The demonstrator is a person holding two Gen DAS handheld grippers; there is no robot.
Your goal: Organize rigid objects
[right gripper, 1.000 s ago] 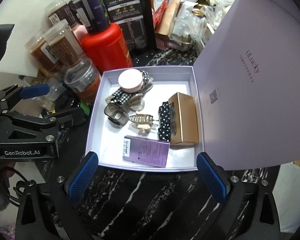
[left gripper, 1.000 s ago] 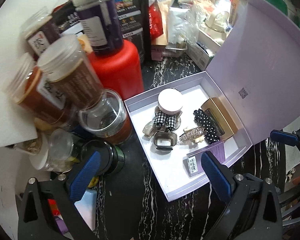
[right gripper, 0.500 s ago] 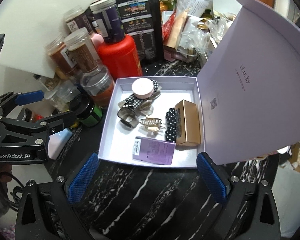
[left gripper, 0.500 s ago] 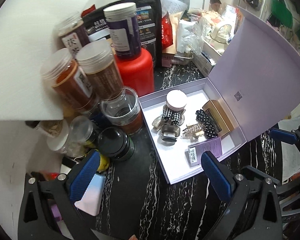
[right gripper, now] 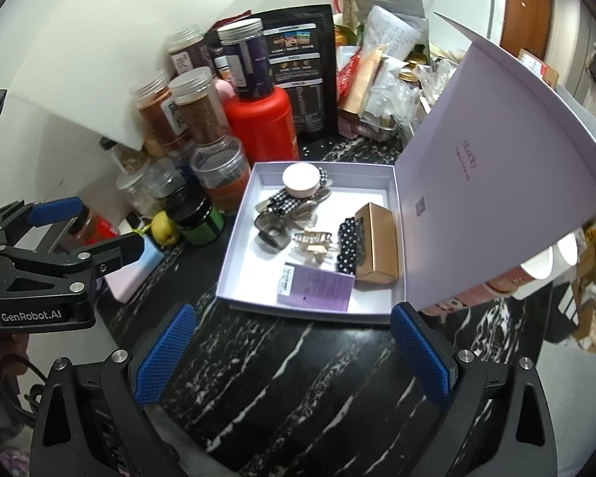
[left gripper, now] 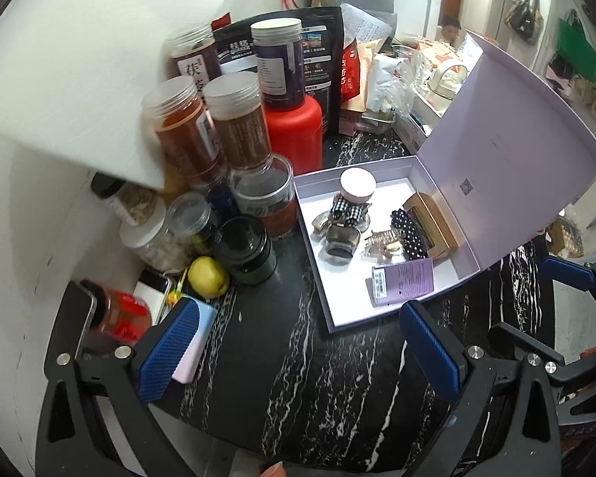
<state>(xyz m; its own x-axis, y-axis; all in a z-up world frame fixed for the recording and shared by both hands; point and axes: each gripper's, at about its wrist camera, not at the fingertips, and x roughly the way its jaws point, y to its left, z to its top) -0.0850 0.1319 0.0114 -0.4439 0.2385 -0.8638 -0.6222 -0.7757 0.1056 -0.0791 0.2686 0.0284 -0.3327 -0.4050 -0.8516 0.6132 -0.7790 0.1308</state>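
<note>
An open lilac box (right gripper: 234, 250) (left gripper: 312, 246) lies on the black marble counter with its lid (right gripper: 496, 175) standing up on the right. Inside it are a pink round jar (right gripper: 301, 179), a checked bow clip (right gripper: 282, 200), a smoky claw clip (right gripper: 270, 232), a pearly claw clip (right gripper: 314, 240), a dotted black bow (right gripper: 347, 244), a gold box (right gripper: 377, 242) and a purple card (right gripper: 318, 292). My left gripper (left gripper: 294, 349) is open and empty, in front of the box's left corner. My right gripper (right gripper: 294, 353) is open and empty, in front of the box.
Several jars (left gripper: 238, 127), a red bottle (left gripper: 294, 129) and black pouches (right gripper: 302, 67) crowd the back left. A dark green-black jar (left gripper: 246, 250), a yellow-green fruit (left gripper: 208, 276) and a pale blue-pink block (left gripper: 192, 342) sit left of the box. Bags (right gripper: 381, 83) are piled behind.
Both grippers have pulled back and up from the box, so more of the counter and the jars shows. Both stay open. The things in the box have not moved.
</note>
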